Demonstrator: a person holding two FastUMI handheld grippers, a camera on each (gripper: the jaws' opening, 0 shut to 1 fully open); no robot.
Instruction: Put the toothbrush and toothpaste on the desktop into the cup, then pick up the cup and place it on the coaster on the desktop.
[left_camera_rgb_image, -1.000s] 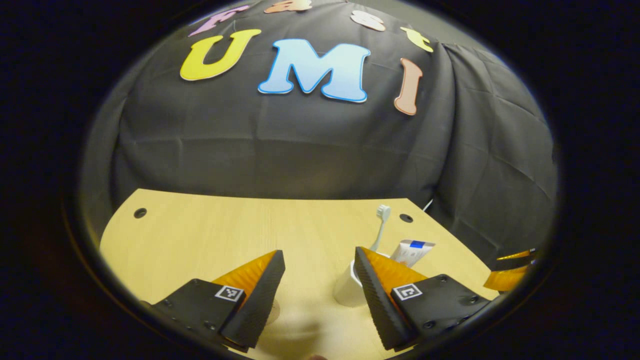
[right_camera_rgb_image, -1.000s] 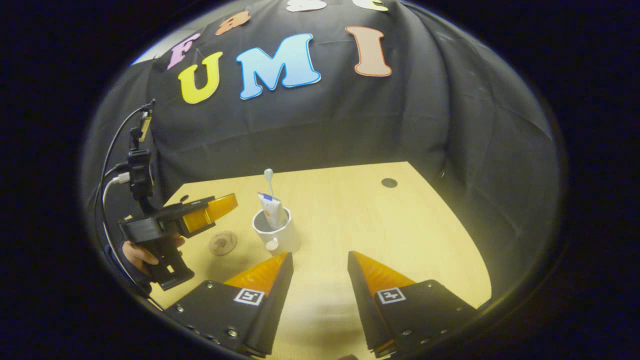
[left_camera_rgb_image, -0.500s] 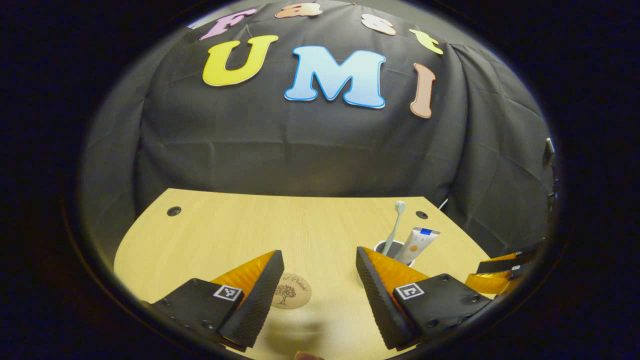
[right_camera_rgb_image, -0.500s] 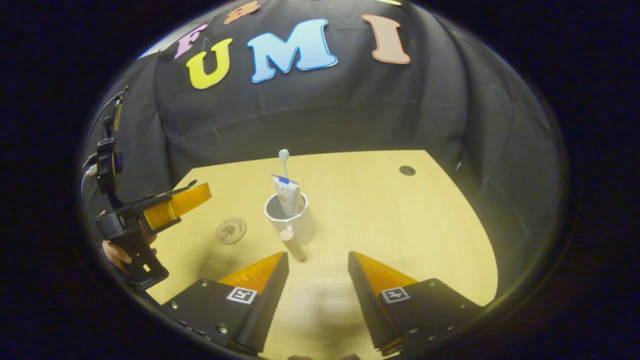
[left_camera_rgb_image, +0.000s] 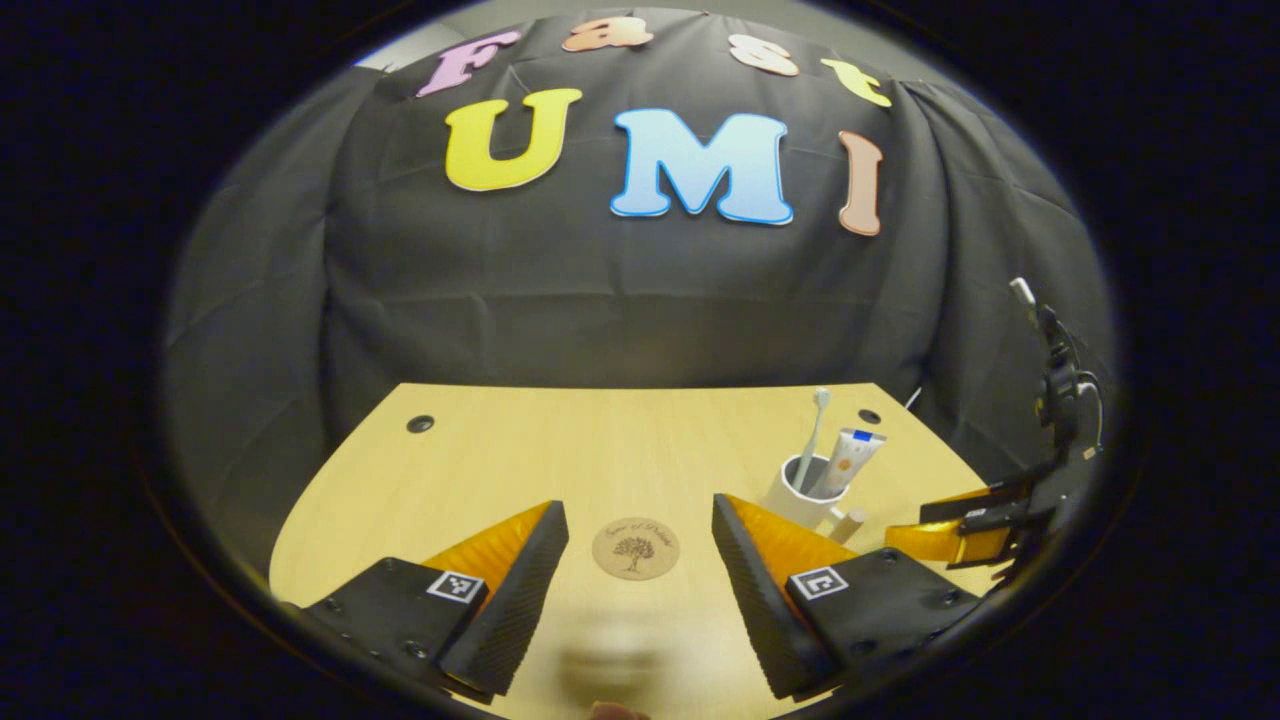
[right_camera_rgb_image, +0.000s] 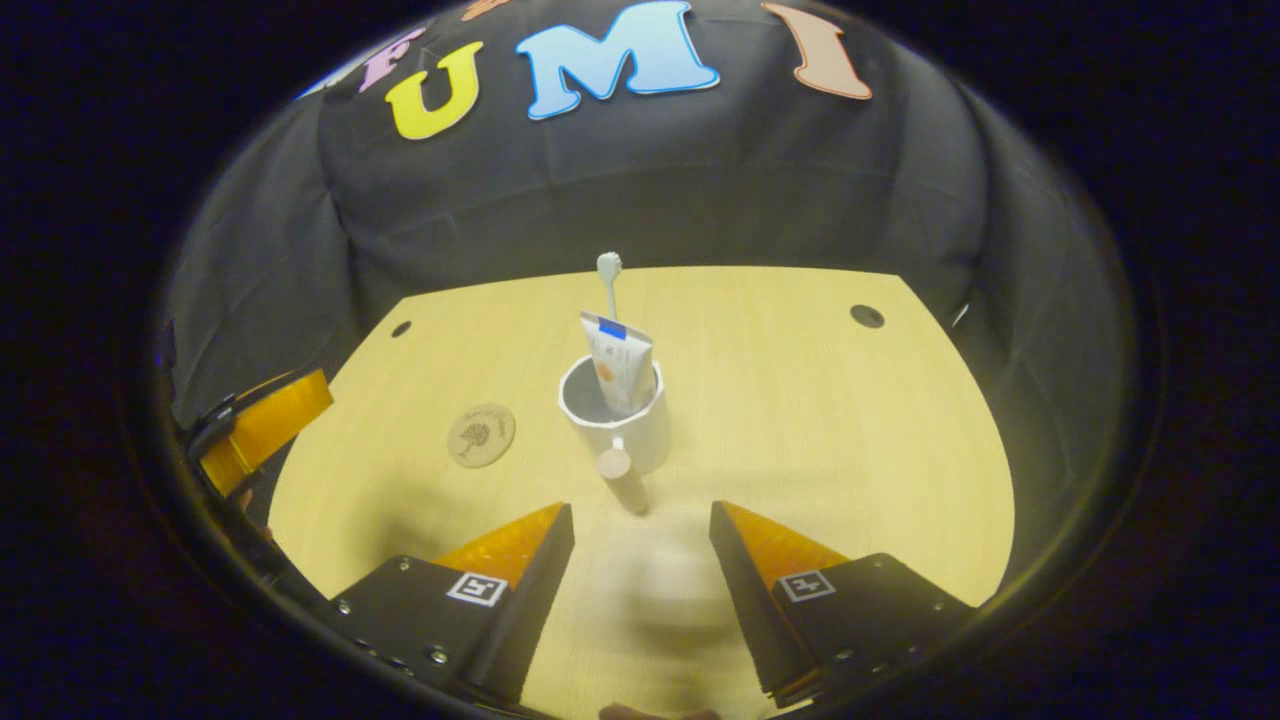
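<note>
Cup (right_camera_rgb_image: 615, 418) holds toothbrush (right_camera_rgb_image: 608, 275) and toothpaste (right_camera_rgb_image: 620, 362); both hand-held grippers (left_camera_rgb_image: 638, 580) (right_camera_rgb_image: 640, 590) hover level, jaws apart, empty.

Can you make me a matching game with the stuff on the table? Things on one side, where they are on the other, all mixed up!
Things:
1. toothbrush
2. coaster
3. cup
4. right gripper

Places or states:
A. lying flat on the bare desk
B. open, holding nothing
C. standing on the desk beside the coaster
D. standing up inside the cup, next to the toothpaste

Pairs: 1-D, 2-A, 3-C, 4-B
</note>
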